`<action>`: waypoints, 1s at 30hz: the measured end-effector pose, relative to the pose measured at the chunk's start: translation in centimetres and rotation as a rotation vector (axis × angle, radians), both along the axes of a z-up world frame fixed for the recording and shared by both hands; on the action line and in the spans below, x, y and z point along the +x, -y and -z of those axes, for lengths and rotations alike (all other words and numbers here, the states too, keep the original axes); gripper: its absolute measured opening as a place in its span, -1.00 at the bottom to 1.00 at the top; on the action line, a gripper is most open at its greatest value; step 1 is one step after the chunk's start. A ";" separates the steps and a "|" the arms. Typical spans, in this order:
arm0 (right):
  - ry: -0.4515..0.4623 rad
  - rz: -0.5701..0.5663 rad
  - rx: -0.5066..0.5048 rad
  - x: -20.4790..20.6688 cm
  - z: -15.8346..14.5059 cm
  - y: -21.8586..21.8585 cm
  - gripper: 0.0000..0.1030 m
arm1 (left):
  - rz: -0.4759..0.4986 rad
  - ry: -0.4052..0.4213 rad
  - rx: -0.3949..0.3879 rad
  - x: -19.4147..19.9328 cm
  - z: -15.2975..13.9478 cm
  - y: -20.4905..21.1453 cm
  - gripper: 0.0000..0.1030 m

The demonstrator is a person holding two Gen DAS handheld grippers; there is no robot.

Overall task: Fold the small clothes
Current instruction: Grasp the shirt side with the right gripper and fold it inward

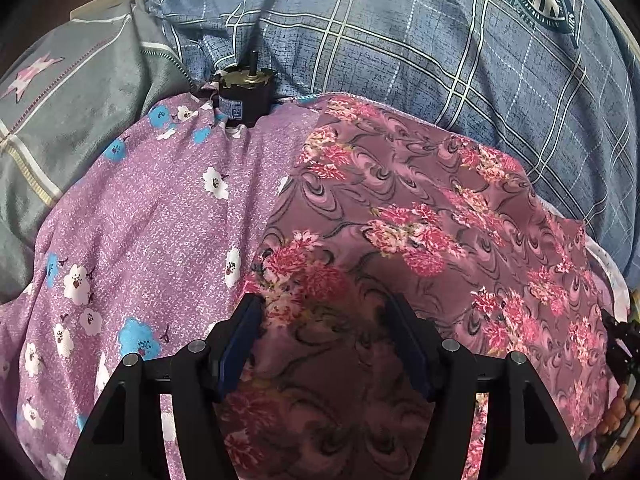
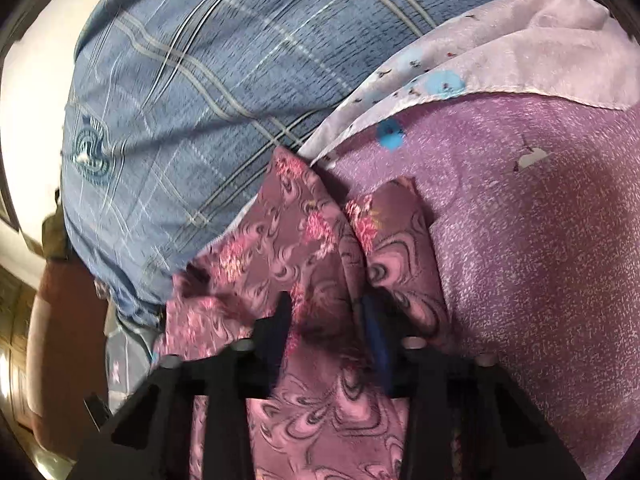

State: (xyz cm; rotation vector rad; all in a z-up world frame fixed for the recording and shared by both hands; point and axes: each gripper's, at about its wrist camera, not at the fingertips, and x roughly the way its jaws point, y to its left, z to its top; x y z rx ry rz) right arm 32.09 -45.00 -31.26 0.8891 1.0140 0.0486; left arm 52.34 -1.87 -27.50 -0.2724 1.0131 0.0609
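Fingers (image 1: 250, 320) of the left gripper (image 1: 324, 316) spread wide over the floral garment (image 1: 420, 216) — gripping nothing.
Right gripper (image 2: 324, 312) pinches a bunched edge on the purple sheet (image 1: 160, 208); fold low, keeping layers aligned.

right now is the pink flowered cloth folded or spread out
Partly folded: in the right wrist view the flowered cloth bunches into pleats at the right gripper.

Open sheet (image 1: 152, 208) at 9 o'clock; black motor (image 1: 244, 96) blocking at 11, plaid pillow (image 1: 420, 40) walling 12 to 2.
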 end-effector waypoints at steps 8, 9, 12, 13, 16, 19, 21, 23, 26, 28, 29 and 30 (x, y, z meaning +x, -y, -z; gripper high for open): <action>0.047 0.011 -0.172 -1.1 -3.6 -1.4 -0.83 | -0.018 0.005 -0.013 0.0 -0.1 -0.2 0.25; 0.051 0.022 -0.184 -1.4 -4.1 -1.3 -0.85 | -0.017 0.008 -0.010 0.0 -0.2 0.0 0.25; 0.051 0.062 -0.251 -2.5 -5.2 -0.6 -0.89 | -0.009 0.014 0.003 0.1 -0.2 0.1 0.25; 0.033 0.071 -0.254 -2.5 -4.7 -0.3 -0.89 | -0.008 0.013 0.005 0.1 -0.1 0.1 0.25; -0.072 0.070 -0.254 -1.9 -1.2 0.0 -0.89 | -0.001 0.011 0.023 0.1 0.0 0.5 0.25; -0.103 0.093 -0.212 -1.8 -0.7 0.1 -0.88 | 0.004 0.016 0.019 0.0 -0.3 0.4 0.25; -0.066 0.106 -0.242 -2.0 -2.3 -0.2 -0.80 | 0.003 0.014 0.013 -0.1 -0.3 0.2 0.25; -0.027 0.148 -0.377 -2.2 -4.6 -1.0 -0.68 | 0.009 0.013 0.018 -0.1 -0.2 0.1 0.25; 0.092 0.114 -0.341 -1.6 -6.7 -2.2 0.05 | 0.030 0.014 0.043 -0.3 -0.1 0.5 0.25; 0.104 0.094 -0.370 -0.1 -7.3 -2.6 0.34 | 0.050 0.016 0.063 -0.4 0.0 0.7 0.25; 0.102 0.077 -0.377 1.0 -7.1 -2.4 0.35 | 0.057 0.017 0.067 -0.4 0.1 0.7 0.25; 0.103 0.066 -0.370 2.1 -6.8 -2.0 0.34 | 0.062 0.017 0.069 -0.4 0.1 0.7 0.25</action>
